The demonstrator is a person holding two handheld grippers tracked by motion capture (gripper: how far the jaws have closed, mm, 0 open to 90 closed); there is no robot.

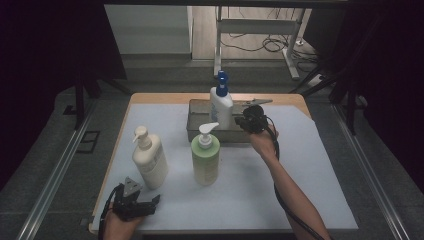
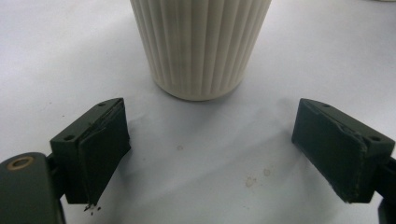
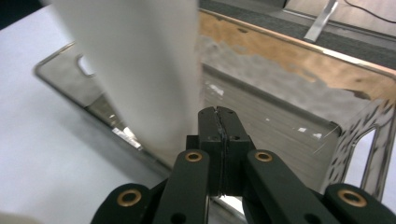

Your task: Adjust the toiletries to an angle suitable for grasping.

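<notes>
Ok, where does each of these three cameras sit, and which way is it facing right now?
High view: above the person's side, looking forward and down on the table; both forearms and grippers show.
Left gripper view: rides the left gripper, open jaws facing the cream bottle.
Right gripper view: rides the right gripper, jaws shut, empty, beside the white bottle in the metal tray.
Shared: high view shows both bottles too.

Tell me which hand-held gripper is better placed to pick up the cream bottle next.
Left. The left hand-held gripper sits open right beside the cream bottle, its jaws facing the base. The right hand-held gripper is shut, far off by the white bottle in the metal tray.
</notes>
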